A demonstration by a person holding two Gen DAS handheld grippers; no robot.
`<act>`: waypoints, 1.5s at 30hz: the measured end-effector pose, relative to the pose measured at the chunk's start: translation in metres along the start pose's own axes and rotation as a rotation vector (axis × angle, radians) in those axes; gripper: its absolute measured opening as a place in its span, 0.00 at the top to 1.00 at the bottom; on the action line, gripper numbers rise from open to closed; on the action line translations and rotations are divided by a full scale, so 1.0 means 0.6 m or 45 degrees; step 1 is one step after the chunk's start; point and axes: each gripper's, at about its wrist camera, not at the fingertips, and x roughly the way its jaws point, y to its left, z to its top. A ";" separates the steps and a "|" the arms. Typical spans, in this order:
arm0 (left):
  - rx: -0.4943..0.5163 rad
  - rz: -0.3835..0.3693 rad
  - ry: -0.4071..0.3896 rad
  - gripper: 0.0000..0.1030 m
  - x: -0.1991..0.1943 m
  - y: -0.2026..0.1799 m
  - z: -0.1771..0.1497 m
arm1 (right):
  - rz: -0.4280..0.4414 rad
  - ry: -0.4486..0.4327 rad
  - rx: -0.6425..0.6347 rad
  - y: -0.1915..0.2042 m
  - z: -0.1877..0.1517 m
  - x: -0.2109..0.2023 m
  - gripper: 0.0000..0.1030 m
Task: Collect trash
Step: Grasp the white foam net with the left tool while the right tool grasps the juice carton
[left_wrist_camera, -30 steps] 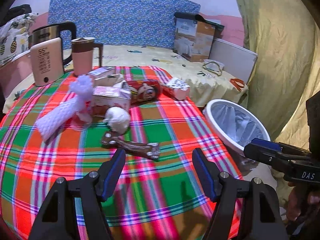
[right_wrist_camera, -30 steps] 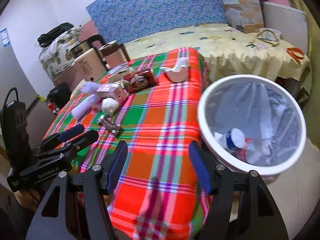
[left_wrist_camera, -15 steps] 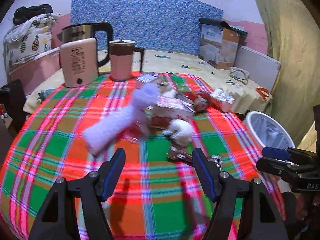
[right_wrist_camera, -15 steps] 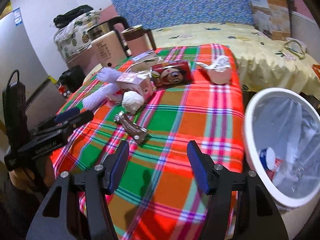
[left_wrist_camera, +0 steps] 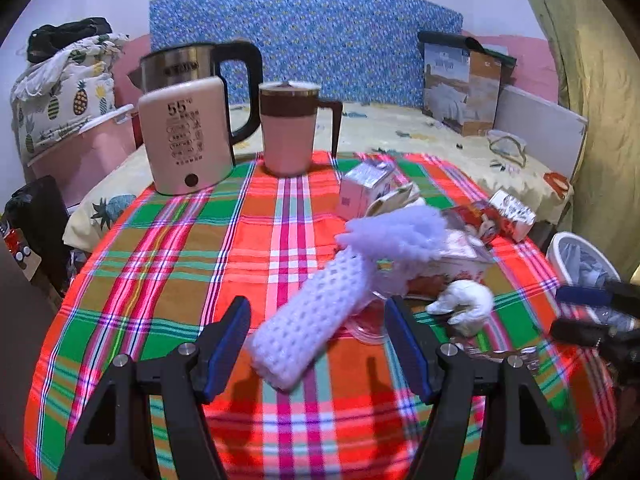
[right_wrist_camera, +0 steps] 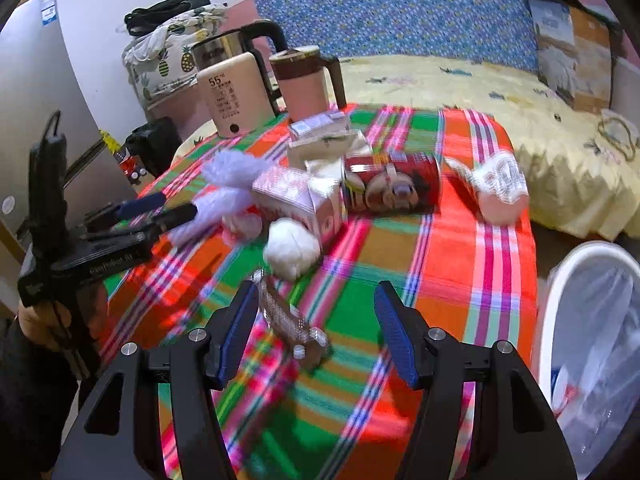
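Trash lies on the plaid tablecloth [left_wrist_camera: 160, 280]. A white foam net sleeve [left_wrist_camera: 308, 320] lies right in front of my open left gripper [left_wrist_camera: 318, 344], its near end between the jaws. A crumpled white tissue [right_wrist_camera: 292, 246], a brown wrapper [right_wrist_camera: 292, 320], pink cartons [right_wrist_camera: 300, 196], a red can [right_wrist_camera: 390, 186] and a paper cup [right_wrist_camera: 498, 188] lie around. My open, empty right gripper [right_wrist_camera: 314, 338] hovers over the brown wrapper. The white bin [right_wrist_camera: 592, 344] stands off the table's right side.
A cream thermos box [left_wrist_camera: 184, 140], a steel kettle [left_wrist_camera: 180, 66] and a pink mug [left_wrist_camera: 290, 128] stand at the table's far edge. A bed with yellow cover [right_wrist_camera: 480, 88] lies behind. A cardboard box [left_wrist_camera: 464, 84] stands on it.
Both grippers have swung left, away from the bin and toward the trash pile. The left one now has the foam sleeve in front of it; the right one has closed in on the wrapper.
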 end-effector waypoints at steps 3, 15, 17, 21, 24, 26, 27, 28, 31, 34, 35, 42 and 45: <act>0.027 -0.006 0.041 0.31 0.020 0.004 -0.002 | -0.011 -0.023 -0.068 0.004 0.021 0.011 0.40; -0.012 -0.046 0.221 0.44 0.062 0.013 -0.012 | 0.025 -0.007 -0.374 0.019 0.084 0.081 0.40; -0.040 -0.057 0.241 0.50 0.063 0.017 -0.017 | 0.052 0.023 -0.413 0.020 0.091 0.092 0.40; -0.065 -0.071 0.235 0.62 0.056 0.017 -0.022 | 0.049 0.078 -0.491 0.032 0.094 0.107 0.40; -0.085 -0.083 0.232 0.70 0.051 0.016 -0.025 | 0.069 0.134 -0.468 0.032 0.095 0.117 0.40; -0.103 -0.092 0.225 0.71 0.046 0.015 -0.028 | 0.111 0.145 -0.426 0.030 0.093 0.112 0.41; -0.113 -0.096 0.222 0.72 0.043 0.015 -0.029 | 0.120 0.136 -0.410 0.030 0.090 0.107 0.50; -0.123 -0.101 0.217 0.73 0.040 0.015 -0.031 | 0.127 0.132 -0.395 0.030 0.088 0.102 0.55; -0.154 -0.112 0.192 0.74 0.028 0.014 -0.036 | 0.133 0.108 -0.354 0.030 0.081 0.089 0.62; -0.180 -0.120 0.175 0.74 0.018 0.011 -0.045 | 0.129 0.069 -0.328 0.034 0.074 0.070 0.62; -0.192 -0.124 0.174 0.74 0.016 0.010 -0.049 | 0.122 0.059 -0.320 0.034 0.073 0.066 0.62; -0.237 -0.136 0.136 0.75 -0.015 0.004 -0.062 | 0.093 -0.019 -0.218 0.021 0.062 0.024 0.62; -0.240 -0.137 0.110 0.75 -0.035 -0.002 -0.060 | 0.074 -0.045 -0.154 0.013 0.047 -0.001 0.62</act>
